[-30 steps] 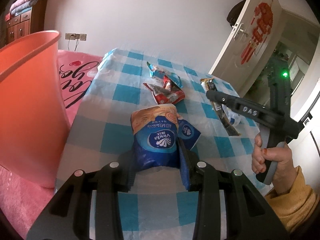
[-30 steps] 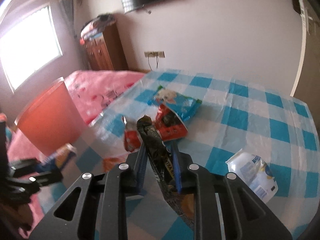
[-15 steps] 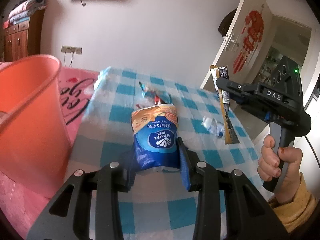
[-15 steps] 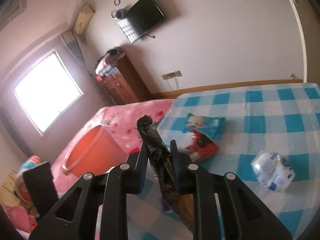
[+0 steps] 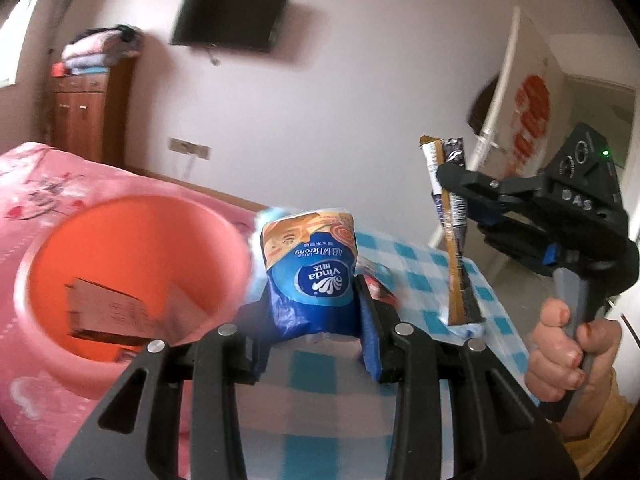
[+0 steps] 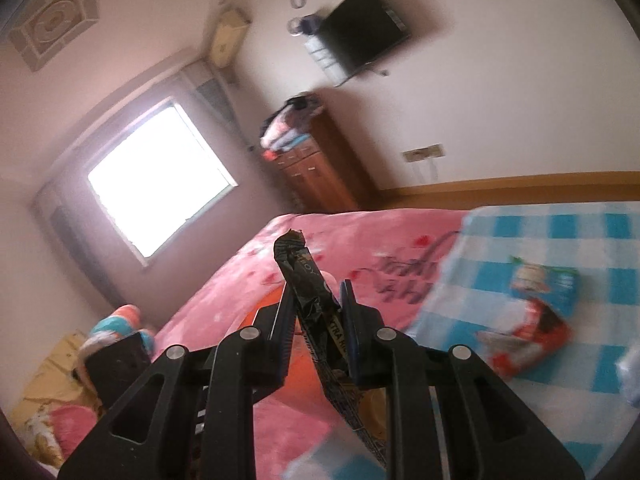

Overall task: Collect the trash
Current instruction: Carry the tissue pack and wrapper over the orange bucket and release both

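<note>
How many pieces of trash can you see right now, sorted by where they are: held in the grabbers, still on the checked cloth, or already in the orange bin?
Held in the grabbers: 2, the blue tissue pack and the long dark wrapper.
On the checked cloth: 2, the blue-green packet and the red packet.
In the orange bin: 1, cardboard.
Total: 5.

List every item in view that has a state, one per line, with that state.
left gripper: shut on the blue tissue pack, lifted off the table.
right gripper: shut on the dark wrapper, held upright in the air.
orange bin: upright, open, cardboard inside.
red and blue snack bags: lying on the checkered cloth, not yet collected.
door: open.
TV: off.
</note>
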Tool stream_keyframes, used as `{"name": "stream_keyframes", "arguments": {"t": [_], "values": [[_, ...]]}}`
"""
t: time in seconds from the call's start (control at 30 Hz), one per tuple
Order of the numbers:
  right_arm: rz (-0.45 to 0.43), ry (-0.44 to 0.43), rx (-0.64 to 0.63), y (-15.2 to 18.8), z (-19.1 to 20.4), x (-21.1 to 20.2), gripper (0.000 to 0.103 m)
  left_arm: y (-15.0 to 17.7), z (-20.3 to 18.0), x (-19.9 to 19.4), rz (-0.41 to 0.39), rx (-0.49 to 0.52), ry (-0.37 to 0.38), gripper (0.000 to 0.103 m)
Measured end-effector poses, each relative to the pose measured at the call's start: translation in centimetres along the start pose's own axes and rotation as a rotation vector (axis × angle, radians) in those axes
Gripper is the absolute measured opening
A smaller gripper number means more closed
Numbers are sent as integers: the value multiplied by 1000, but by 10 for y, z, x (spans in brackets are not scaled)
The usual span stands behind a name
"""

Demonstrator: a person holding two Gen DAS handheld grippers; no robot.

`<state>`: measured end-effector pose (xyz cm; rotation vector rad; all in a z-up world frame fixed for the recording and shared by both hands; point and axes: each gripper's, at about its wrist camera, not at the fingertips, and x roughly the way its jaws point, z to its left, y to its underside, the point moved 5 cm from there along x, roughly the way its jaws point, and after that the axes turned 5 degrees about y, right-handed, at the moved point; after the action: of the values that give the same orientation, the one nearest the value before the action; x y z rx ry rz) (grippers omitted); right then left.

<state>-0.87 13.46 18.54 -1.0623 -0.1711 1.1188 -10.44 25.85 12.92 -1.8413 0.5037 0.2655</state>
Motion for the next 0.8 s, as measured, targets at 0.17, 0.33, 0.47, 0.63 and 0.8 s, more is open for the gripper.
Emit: {"name": "stream_keyframes", "arguments": {"t": [0.17,0.33,0.47,0.63,0.8], "values": [[28,-92,-19,-10,41,40,23,-17,44,-24,-63,-50,-116,39],[78,-180,20,-17,66,86,23,-25,77,-30,-86,-104,-183,39],[96,-205,62,-16,70,116,23,-23,92,-26,-81,-134,-207,41],[119,-180,87,-6,65,148,26,-19,107,-19,-64,-165,-241,55],[160,-102,123,16,44,170,67,-14,121,-18,-69,-199,-291,85]]}}
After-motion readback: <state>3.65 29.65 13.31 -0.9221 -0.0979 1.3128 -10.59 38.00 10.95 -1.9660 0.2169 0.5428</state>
